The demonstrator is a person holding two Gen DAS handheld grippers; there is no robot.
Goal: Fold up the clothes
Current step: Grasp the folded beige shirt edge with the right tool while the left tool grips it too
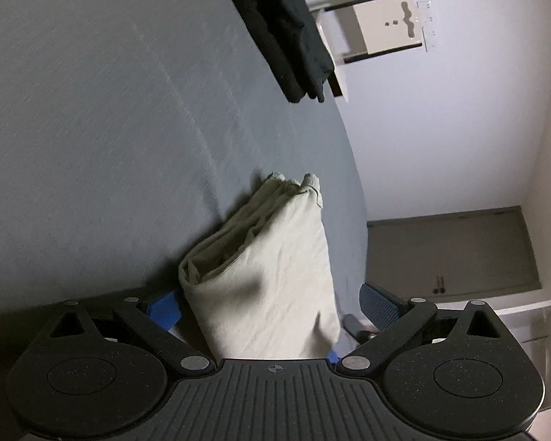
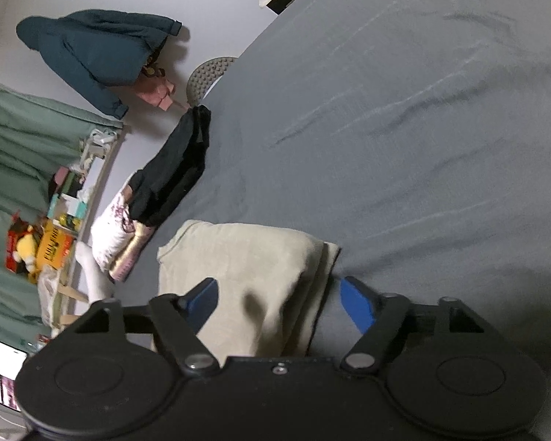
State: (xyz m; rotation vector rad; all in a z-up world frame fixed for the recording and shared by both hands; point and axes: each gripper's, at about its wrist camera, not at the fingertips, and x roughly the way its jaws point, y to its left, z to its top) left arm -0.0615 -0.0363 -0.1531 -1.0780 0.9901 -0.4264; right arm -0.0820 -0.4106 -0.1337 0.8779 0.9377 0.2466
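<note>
The beige garment (image 1: 272, 268) lies on the bed (image 1: 92, 128), near its edge. It looks already folded into a thick, neat bundle with many layers. So I think this piece is done, or almost done.

The left claw (image 1: 272, 308) is wide apart, with one blue finger on each side of the beige bundle. It is not pinching the cloth. The right claw (image 2: 279, 297) is spread wide too, and the bundle sits between its blue fingers. Neither one is squeezing anything, as far as I can see.

Farther along the edge of the bed lies a black garment (image 2: 172, 172). It looks folded as well, long and flat. Just beside it is a white and pink patterned cloth (image 2: 114, 228); I cannot tell if that one is folded or just lying there. If it is laundry, it may be what is left to do.

Counting them: one beige bundle, one black piece, one white and pink cloth, two claws. A dark blue jacket (image 2: 92, 47) hangs on the wall, well apart from the bed. A shelf of small colourful things (image 2: 55, 228) is near the green curtain (image 2: 18, 139).
</note>
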